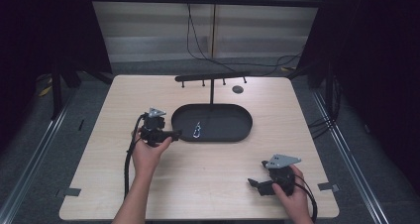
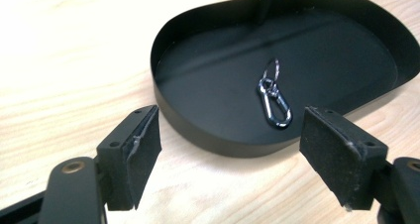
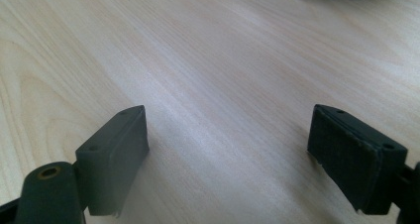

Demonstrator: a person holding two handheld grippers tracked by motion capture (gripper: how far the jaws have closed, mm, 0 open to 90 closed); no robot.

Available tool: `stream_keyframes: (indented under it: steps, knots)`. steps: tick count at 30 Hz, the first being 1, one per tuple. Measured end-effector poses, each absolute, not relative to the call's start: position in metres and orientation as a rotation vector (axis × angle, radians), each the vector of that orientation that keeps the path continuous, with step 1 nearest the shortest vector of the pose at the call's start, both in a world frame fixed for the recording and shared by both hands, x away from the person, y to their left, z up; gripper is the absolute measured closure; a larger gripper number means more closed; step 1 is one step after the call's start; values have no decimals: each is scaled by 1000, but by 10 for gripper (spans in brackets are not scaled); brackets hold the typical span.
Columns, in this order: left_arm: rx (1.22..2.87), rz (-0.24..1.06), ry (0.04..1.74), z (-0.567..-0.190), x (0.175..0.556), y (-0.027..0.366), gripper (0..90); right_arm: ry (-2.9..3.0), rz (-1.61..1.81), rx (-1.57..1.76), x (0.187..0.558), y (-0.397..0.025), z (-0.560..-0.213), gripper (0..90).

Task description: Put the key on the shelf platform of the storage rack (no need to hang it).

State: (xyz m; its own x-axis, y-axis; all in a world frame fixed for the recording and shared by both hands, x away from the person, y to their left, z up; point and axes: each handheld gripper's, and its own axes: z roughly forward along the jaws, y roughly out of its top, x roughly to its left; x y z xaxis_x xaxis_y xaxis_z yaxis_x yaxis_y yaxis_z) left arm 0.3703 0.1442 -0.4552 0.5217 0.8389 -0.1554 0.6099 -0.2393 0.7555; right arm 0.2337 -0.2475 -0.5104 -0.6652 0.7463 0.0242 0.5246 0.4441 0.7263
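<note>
Left gripper view: my left gripper [image 2: 230,149] is spread; the carabiner clip [image 2: 273,94] in the tray [image 2: 208,135] lies at 12 o'clock, long axis 11-to-5.

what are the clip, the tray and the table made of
Clip: likely polished metal, silvery with bright glints. Tray: probably thin sheet metal or plastic, matte black with a soft sheen. Table: pale wood or wood-look laminate, grain lines visible.

The high view looks down on the whole counter [image 1: 208,184] from afar. Both gripper views skim it closely, sharing the black tray [image 2: 198,130].
</note>
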Motion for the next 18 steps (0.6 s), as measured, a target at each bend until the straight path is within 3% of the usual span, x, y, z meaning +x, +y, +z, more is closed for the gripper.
stream_keyframes:
  steps: [18]
  knots:
    - [1965, 374, 1201, -463, 356, 170, 242, 2400, 1049, 1091, 234, -247, -510, 154]
